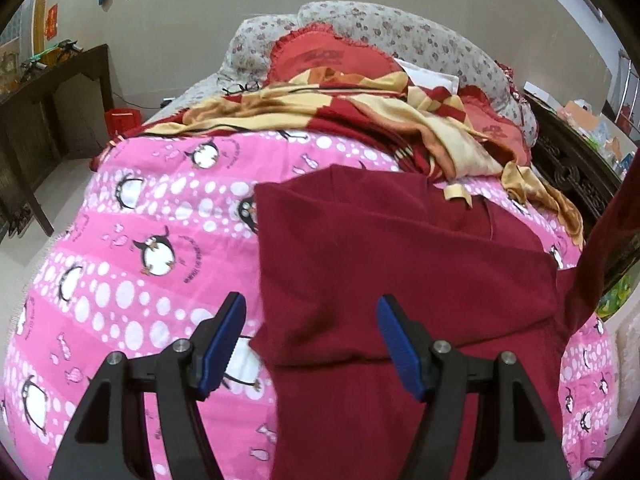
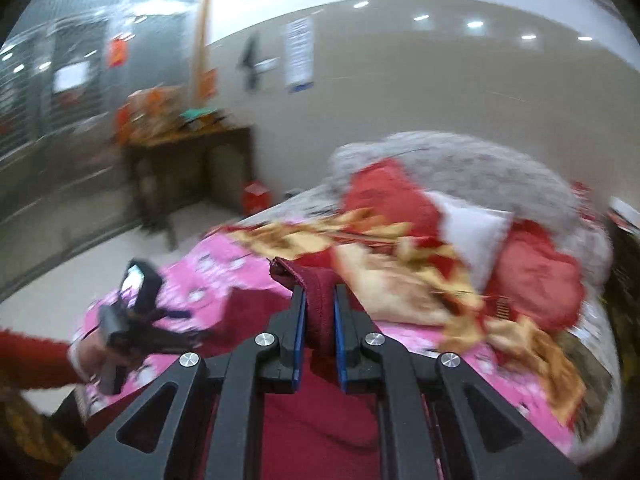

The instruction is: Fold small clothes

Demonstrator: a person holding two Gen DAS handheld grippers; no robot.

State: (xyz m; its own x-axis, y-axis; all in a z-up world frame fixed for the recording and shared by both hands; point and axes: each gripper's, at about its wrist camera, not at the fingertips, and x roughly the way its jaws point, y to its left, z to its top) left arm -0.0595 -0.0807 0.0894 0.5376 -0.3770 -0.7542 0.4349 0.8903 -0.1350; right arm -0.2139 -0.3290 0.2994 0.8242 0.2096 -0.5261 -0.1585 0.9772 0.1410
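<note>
The right gripper (image 2: 320, 300) has its fingers pinched on a hem of the maroon garment (image 1: 400, 248); the left gripper (image 1: 310, 320) gapes empty above that garment, which lies on the penguin-print bedspread (image 1: 140, 240), whose lettering is unreadable

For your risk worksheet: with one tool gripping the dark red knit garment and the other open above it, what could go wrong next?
1. The right tool pinches only a narrow hem of the dark red knit garment; it may slip out.
2. The open left tool pins nothing, so the garment could drag across the pink penguin-print quilt.
</note>
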